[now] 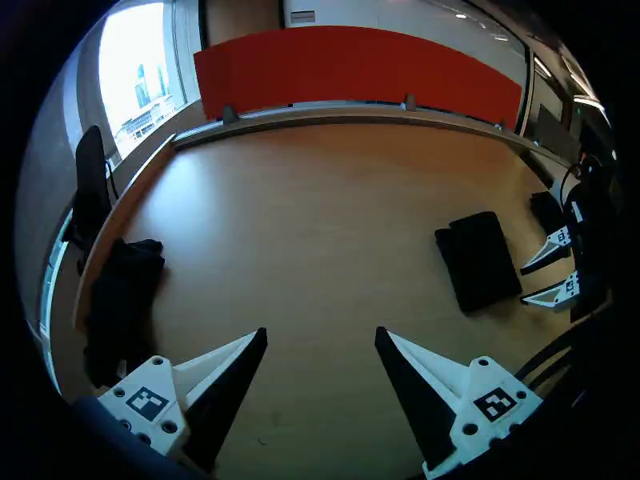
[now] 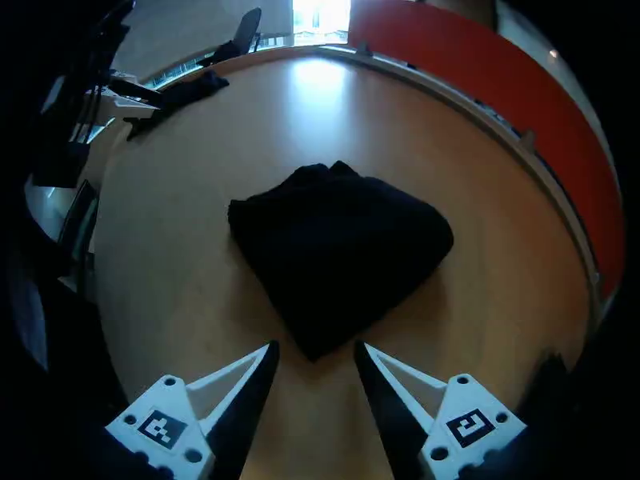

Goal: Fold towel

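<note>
Black folded towel (image 2: pixel 340 248) on the wooden table (image 2: pixel 496 336), left gripper (image 1: pixel 320 330) jaws wide, right gripper (image 2: pixel 314 346) jaws narrower but apart.

Right gripper (image 2: pixel 316 376): fingers spread apart, with nothing clamped between them.
Towel (image 2: pixel 340 248): black and folded into a thick bundle, lying flat just ahead of the gripper. Its nearest corner reaches into the gap between the fingertips, and neither finger visibly presses on it.
Table (image 2: pixel 496 264): light wood, under the gripper and all around the towel.
Red partition (image 2: pixel 520 96): along the table's far edge, ahead and to the right.
Left gripper (image 2: pixel 148 110): far ahead to the left, white fingers pointing inward over the table.
Dark cloth (image 2: pixel 192 86): just beside that gripper.
Chair (image 2: pixel 244 32): beyond the table, far ahead.
</note>
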Tool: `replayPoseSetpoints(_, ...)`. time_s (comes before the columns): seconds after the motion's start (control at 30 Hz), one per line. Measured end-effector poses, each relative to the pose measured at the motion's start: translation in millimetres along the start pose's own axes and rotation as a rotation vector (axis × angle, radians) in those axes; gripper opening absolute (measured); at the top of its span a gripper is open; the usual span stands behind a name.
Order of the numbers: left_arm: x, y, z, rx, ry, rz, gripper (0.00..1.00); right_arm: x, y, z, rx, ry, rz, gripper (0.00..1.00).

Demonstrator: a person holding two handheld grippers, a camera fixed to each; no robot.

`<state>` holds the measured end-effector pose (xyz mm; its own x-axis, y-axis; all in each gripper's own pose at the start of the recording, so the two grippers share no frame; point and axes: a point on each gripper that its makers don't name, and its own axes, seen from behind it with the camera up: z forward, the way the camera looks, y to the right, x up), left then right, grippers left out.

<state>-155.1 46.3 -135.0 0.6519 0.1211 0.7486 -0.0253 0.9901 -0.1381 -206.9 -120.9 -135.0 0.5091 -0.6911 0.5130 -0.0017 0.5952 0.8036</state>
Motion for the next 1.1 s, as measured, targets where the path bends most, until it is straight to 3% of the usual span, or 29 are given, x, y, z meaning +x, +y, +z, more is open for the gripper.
replayPoseSetpoints(0.23,-0.4,0.6,0.5,-0.001,0.0,0.0,1.0,-3.5,-0.6,3.2,0.0,-0.006,0.023,0.49)
replayPoseSetpoints(0.43,0.4,0.7,0.5,-0.002,0.001,0.002,1.0,-4.4,-1.3,4.4,-0.001,-0.006,0.044,0.45)
replayPoseSetpoints(0.63,0.2,0.4,-0.1,-0.002,0.0,0.002,1.0,-5.6,-1.3,6.1,-0.005,-0.009,0.056,0.32)
replayPoseSetpoints(0.87,0.1,0.8,0.0,-0.003,-0.002,0.004,1.0,-6.4,-1.3,5.4,-0.003,-0.011,0.072,0.11)
replayPoseSetpoints(1.1,0.0,1.5,0.3,-0.004,-0.003,0.004,1.0,-5.1,-0.3,4.7,-0.003,-0.001,0.083,0.05)
